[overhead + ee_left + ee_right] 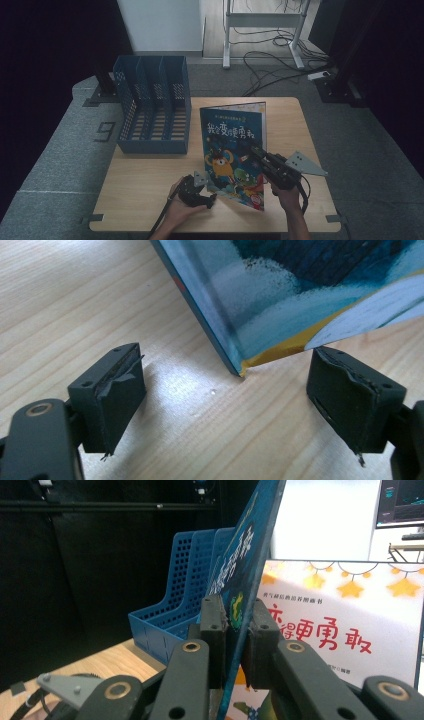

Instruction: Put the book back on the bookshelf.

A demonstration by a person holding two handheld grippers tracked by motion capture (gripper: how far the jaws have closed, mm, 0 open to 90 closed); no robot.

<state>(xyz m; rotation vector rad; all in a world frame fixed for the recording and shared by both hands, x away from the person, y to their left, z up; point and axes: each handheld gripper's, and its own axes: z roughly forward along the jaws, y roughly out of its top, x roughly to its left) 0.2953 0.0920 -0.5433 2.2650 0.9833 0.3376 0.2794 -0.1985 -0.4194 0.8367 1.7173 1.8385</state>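
— Book (234,150) cover clamped edge-on in the right gripper (235,645), jaws clenched on it; the book stands upright on its lower edge, mid-surface.

— And the left gripper (225,405)?

— Jaws released, straddling the book's lower corner just ahead, not touching. Likely it steadies that corner next. A blue file rack (152,107) waits behind on the wooden surface (140,190); dark curtains and floor cables lie beyond.

Blue file rack (152,105) on wooden table (145,185)

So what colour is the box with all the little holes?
Blue: the file rack, clearest in the high view.
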